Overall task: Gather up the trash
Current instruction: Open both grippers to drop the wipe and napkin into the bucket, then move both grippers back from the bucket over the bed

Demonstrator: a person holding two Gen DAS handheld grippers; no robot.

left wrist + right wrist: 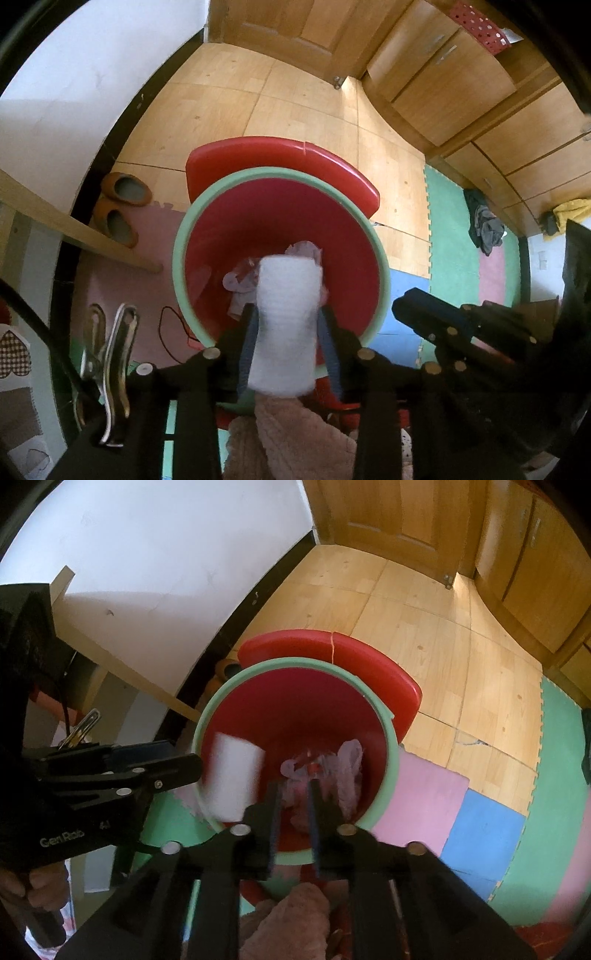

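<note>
A white paper cup [286, 325] hangs over the mouth of the red bin [280, 206] with a green rim, between the parted fingers of the left claw [286, 343]; whether the pads press it I cannot tell. Just right, the right claw [293, 812] stands narrowly open above the crumpled pinkish trash [332, 771] in the bin. A red lid [288, 155] stands at the bin's far side.
</note>
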